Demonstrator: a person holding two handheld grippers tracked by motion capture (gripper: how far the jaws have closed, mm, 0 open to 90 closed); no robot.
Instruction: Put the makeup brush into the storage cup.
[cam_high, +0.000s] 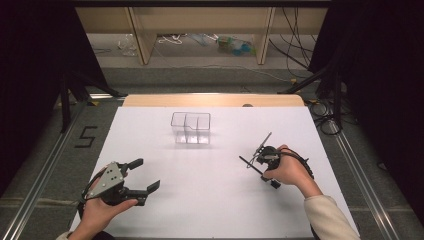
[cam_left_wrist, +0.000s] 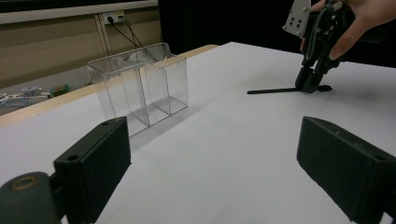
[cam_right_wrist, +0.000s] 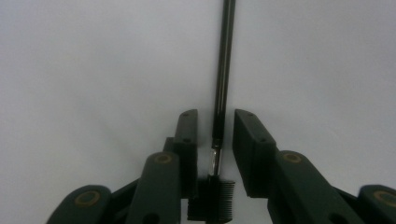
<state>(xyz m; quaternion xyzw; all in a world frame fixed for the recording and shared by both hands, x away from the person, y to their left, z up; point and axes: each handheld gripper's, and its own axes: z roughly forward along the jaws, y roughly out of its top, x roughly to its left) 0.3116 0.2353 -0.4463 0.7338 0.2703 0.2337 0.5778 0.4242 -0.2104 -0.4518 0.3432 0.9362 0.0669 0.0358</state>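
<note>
A thin black stick (cam_right_wrist: 224, 70) with a small comb head lies flat on the white table (cam_high: 200, 200) at the right. My right gripper (cam_right_wrist: 215, 114) points down over it, jaws on either side of the stick near the comb end with narrow gaps showing, so it stands open. The same stick (cam_high: 250, 164) and right gripper (cam_high: 265, 175) also appear from above, and across the table as stick (cam_left_wrist: 273, 90) and right gripper (cam_left_wrist: 310, 86). My left gripper (cam_high: 145, 174) rests at the near left, wide open and empty (cam_left_wrist: 219, 158).
A clear plastic box (cam_high: 190, 128) with several compartments stands empty at the middle back of the table, ahead of the left jaws (cam_left_wrist: 140, 88). A wooden strip (cam_high: 210, 100) edges the far side. Dark curtains and floor cables surround the table.
</note>
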